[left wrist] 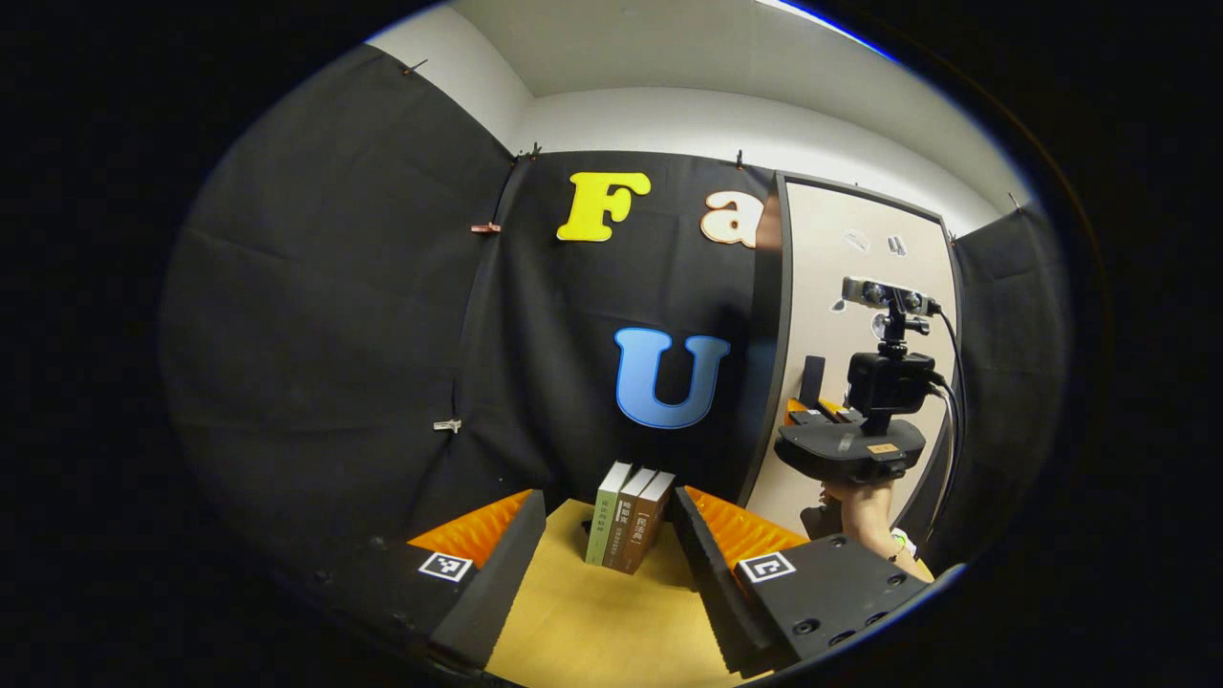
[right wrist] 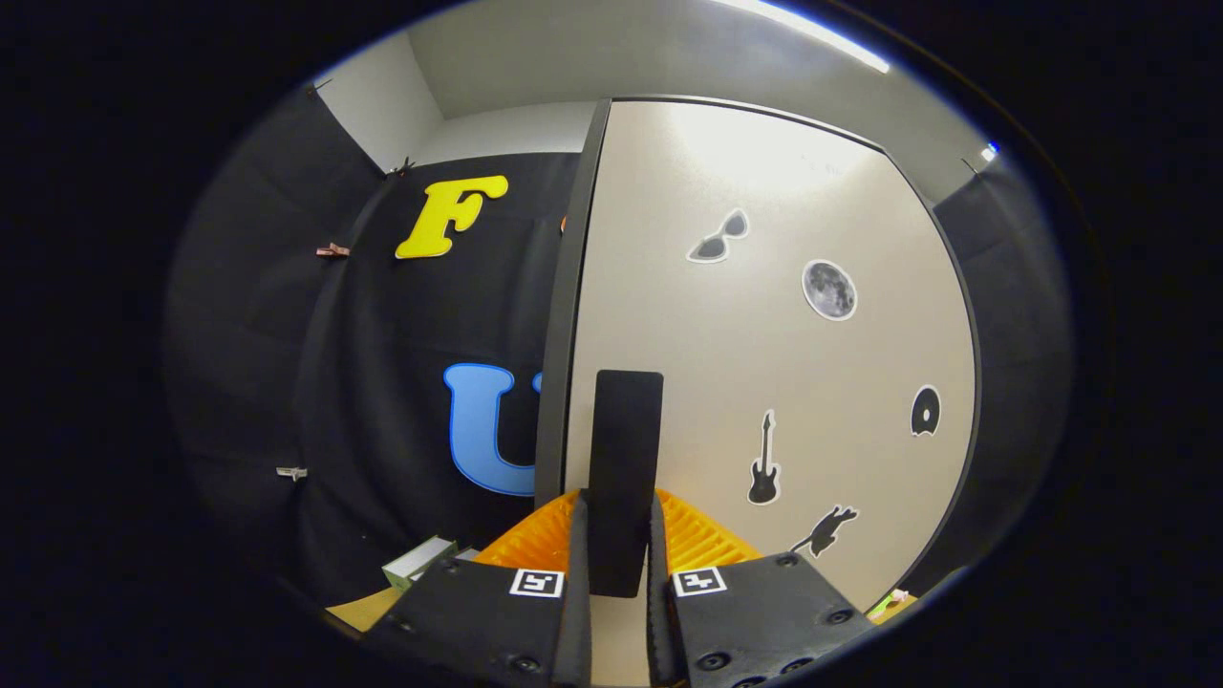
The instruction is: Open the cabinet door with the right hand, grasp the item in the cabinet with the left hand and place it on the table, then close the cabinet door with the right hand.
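Right tool [right wrist: 616, 573] had both fingers pressed against the black handle [right wrist: 625, 478] of the cabinet door [right wrist: 764, 363], clamping it. That door was beige with dark edging and carried stickers: sunglasses, a moon, a guitar. In the left gripper view, the right tool [left wrist: 850, 449] and the hand [left wrist: 865, 511] holding it stood at the door [left wrist: 841, 268]. Left tool [left wrist: 611, 564] had its fingers spread wide with nothing between them. Ahead of it, three books [left wrist: 629, 516] stood upright, side by side and touching, on the tan desk [left wrist: 592, 621], close to the black cloth wall [left wrist: 382, 334].
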Motion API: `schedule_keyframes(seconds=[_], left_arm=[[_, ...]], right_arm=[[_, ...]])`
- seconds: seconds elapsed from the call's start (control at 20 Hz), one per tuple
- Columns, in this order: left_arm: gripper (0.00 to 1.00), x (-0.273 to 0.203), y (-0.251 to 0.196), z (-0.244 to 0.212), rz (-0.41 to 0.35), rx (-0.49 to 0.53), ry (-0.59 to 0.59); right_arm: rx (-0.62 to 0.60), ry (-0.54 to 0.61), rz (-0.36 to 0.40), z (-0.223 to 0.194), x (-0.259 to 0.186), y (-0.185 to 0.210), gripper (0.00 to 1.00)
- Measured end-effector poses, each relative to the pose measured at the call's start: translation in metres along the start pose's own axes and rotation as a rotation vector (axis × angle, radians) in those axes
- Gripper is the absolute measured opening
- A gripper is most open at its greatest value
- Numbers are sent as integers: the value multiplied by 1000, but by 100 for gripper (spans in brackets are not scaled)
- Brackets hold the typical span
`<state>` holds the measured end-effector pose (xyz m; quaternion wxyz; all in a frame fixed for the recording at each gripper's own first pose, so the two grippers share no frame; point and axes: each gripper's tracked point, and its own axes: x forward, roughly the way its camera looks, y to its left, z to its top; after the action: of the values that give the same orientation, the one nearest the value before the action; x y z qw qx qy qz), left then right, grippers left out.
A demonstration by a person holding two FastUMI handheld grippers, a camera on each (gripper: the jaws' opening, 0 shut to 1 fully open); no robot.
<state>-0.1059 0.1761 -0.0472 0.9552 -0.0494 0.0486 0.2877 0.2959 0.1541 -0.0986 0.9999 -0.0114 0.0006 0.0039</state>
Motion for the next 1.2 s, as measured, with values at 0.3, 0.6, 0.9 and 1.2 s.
schedule_keyframes(seconds=[0.3, 0.6, 0.9, 1.2], left_arm=[[86, -4, 1, 0, -37, 20, -8], [86, -20, -11, -10, -120, 18, 20], [86, -17, -37, -15, -240, 54, 37], [86, -20, -80, -20, -388, 61, 43]], right_arm=[[9, 20, 11, 2, -11, 0, 27], [21, 43, 39, 10, -40, -4, 27], [45, 70, 101, 19, -84, -14, 27], [46, 102, 134, 27, -124, -38, 26]])
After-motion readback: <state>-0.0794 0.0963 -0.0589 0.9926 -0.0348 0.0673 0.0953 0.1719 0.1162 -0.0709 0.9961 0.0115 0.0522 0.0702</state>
